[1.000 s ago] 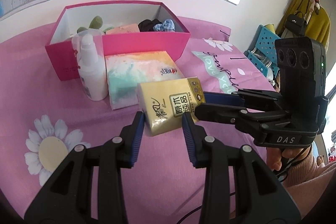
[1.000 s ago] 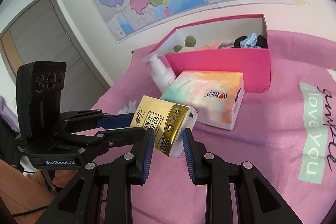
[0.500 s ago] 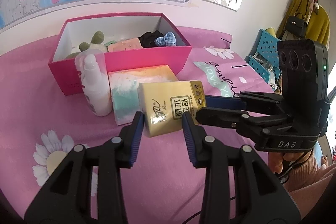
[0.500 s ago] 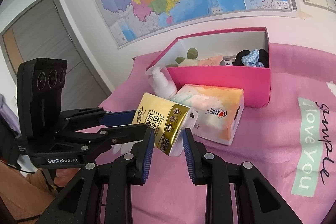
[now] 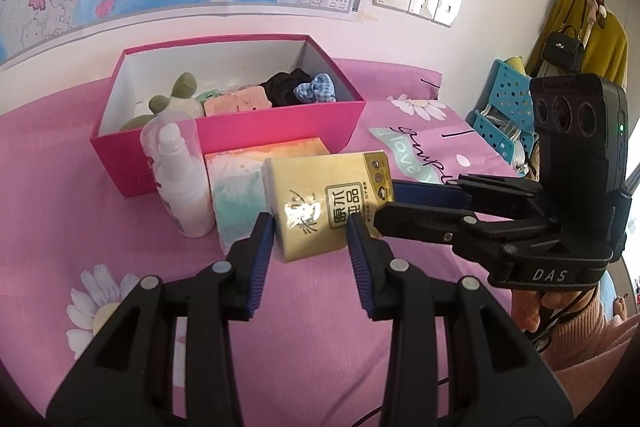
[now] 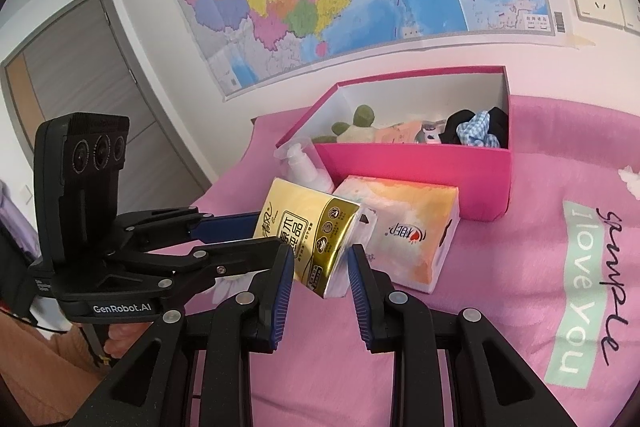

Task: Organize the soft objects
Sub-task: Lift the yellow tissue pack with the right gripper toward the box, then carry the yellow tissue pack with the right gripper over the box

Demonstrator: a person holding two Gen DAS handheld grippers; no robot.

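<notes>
Glossy gold tissue pack [image 5: 326, 201] is clamped at opposite ends by left gripper [image 5: 310, 227] and right gripper [image 6: 320, 265], jaws part-closed, lifted over the pink sheet [image 5: 80, 219], near the pink box [image 5: 276, 133].

A gold tissue pack [image 5: 326, 201] is held off the pink bed cover [image 5: 60, 155] between two claws. The left claw [image 5: 310, 235] is seen from behind, its blue pads pressed against the pack's near end. The right claw [image 5: 384, 205] reaches in from the right and is clamped on the pack's right end. Behind the pack, a pastel tissue pack [image 5: 236, 183] and a white pump bottle [image 5: 180, 183] are set against a pink box [image 5: 280, 129], in which a plush toy [image 5: 176, 99] and dark clothing [image 5: 286, 89] are seen.
</notes>
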